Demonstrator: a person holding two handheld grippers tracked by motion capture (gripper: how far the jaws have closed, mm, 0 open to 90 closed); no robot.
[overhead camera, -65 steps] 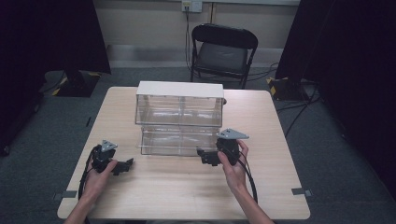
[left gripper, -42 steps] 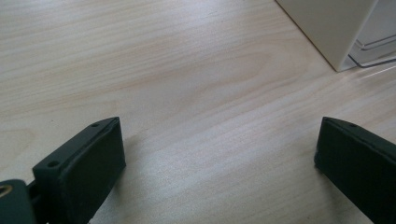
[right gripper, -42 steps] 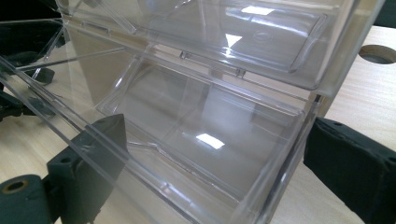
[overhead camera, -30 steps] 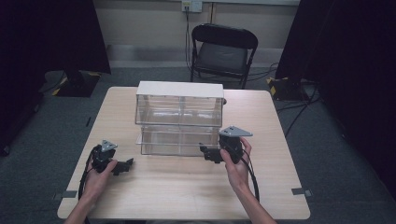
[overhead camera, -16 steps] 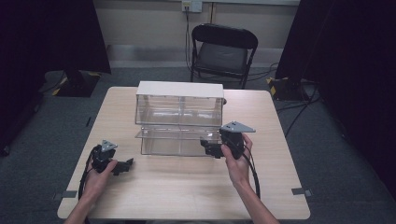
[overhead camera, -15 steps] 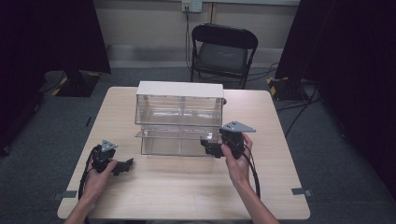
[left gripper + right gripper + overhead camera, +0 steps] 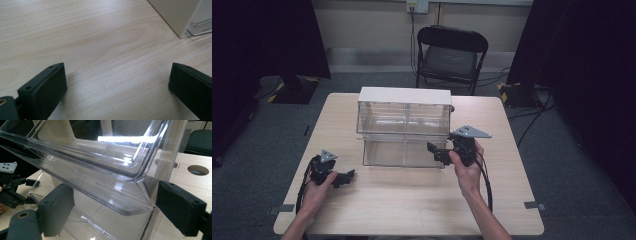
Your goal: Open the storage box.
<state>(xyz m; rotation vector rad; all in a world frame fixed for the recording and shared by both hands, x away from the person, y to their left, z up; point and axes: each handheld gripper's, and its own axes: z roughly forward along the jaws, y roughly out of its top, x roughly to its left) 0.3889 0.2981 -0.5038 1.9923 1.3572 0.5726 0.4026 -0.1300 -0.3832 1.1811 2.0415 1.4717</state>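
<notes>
**Drawer unit: right gripper at lower front corner**

Drawer unit (image 7: 404,125) stands mid-table, its clear lower drawer (image 7: 402,151) drawn out toward you. Your right gripper (image 7: 113,205) has its fingers spread wide either side of that drawer's front corner (no firm contact visible). Your left gripper (image 7: 117,87) rests low over bare table (image 7: 87,37), fingers wide apart, holding nothing, well apart from the unit.
</notes>
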